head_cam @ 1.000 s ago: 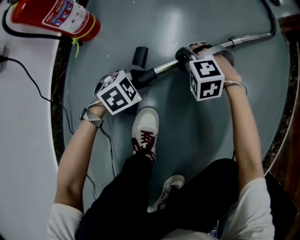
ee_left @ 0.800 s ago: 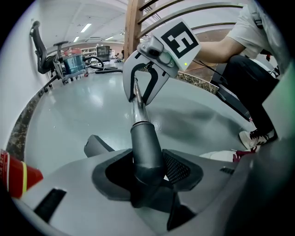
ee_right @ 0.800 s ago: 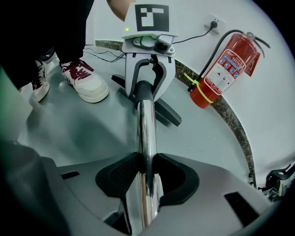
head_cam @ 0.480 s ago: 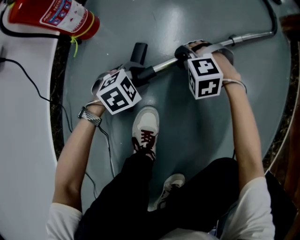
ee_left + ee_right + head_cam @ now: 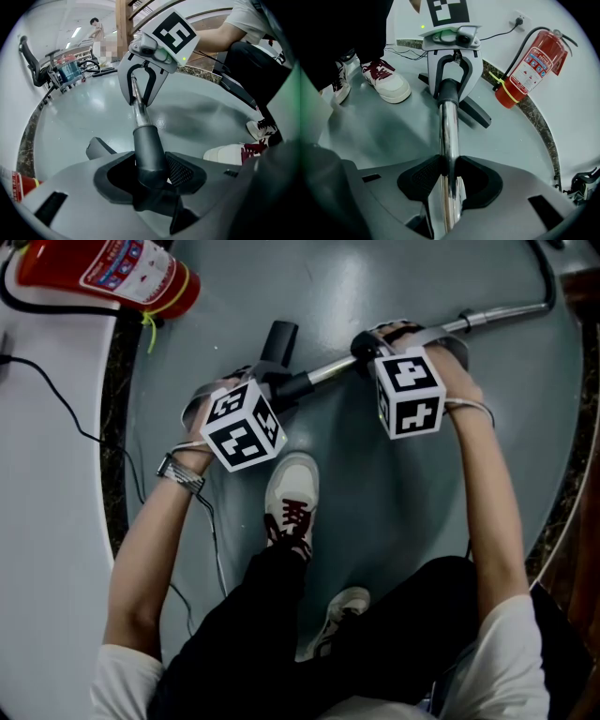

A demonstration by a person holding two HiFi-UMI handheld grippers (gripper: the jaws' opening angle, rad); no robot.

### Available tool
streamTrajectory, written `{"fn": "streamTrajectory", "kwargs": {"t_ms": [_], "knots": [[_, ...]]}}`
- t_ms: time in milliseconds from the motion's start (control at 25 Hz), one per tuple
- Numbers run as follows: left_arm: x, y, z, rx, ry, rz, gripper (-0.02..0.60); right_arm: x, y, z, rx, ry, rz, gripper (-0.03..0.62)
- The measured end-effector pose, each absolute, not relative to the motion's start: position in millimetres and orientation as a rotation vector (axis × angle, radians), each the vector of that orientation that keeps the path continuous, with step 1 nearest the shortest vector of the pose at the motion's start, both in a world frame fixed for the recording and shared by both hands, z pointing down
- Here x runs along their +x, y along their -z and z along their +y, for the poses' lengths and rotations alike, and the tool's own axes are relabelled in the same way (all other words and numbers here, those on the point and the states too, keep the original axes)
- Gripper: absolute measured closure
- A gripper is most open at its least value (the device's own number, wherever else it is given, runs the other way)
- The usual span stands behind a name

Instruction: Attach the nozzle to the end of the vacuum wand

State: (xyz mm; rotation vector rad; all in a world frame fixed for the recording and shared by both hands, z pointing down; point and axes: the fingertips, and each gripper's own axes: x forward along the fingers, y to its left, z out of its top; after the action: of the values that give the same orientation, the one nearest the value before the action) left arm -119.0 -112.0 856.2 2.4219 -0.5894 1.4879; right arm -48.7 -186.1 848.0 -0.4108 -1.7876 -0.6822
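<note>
- Nozzle (image 5: 149,154): dark plastic, lying on the grey floor (image 5: 375,484) in front of the person. Its round neck points up along the wand, and its flat black parts spread out on the floor behind the neck.
- Wand (image 5: 449,136): bright chrome tube. It runs from the nozzle's neck up to the right in the head view, bends near the top edge, and its lower end goes into the neck.
- Left gripper (image 5: 149,171): points steeply down. Its fingers (image 5: 180,169) are closed round the nozzle's neck, with the mesh pads pressed on both sides, and its marker cube faces the head camera.
- Right gripper (image 5: 449,180): points steeply down, a little way up the tube from the left one. Its fingers (image 5: 423,178) are clamped on the wand's chrome, with the tube passing straight between the pads.
- Extinguisher (image 5: 532,65): red with a black hose and a yellow tie at the neck. It stands by the white wall, well apart from the nozzle.
- Cable (image 5: 497,33): thin and black, running along the wall to a socket.
- Shoe (image 5: 292,493): white with dark red laces, on the floor just below the left gripper's cube.
- Watch (image 5: 183,474): metal band on the left wrist.
</note>
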Motion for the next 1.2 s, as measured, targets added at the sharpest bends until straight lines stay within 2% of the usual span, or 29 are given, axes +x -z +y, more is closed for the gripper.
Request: {"fn": "streamTrajectory", "kwargs": {"t_ms": [640, 880, 1200], "knots": [[-117.8, -844.9, -117.2, 2.368, -1.285, -0.574, 0.383, -51.4, -841.4, -187.8, -0.379, 0.698, -1.788, 0.447], [-120.3, -853.9, -119.4, 2.394, -1.504, -0.640, 0.383, -53.0, -843.8, -190.0, -0.368, 0.715, -1.783, 0.447], [-124.7, -854.4, -124.4, 2.406, -1.639, -0.640, 0.383, -56.5, -843.7, -192.2, -0.359, 0.723, -1.778, 0.448]]}}
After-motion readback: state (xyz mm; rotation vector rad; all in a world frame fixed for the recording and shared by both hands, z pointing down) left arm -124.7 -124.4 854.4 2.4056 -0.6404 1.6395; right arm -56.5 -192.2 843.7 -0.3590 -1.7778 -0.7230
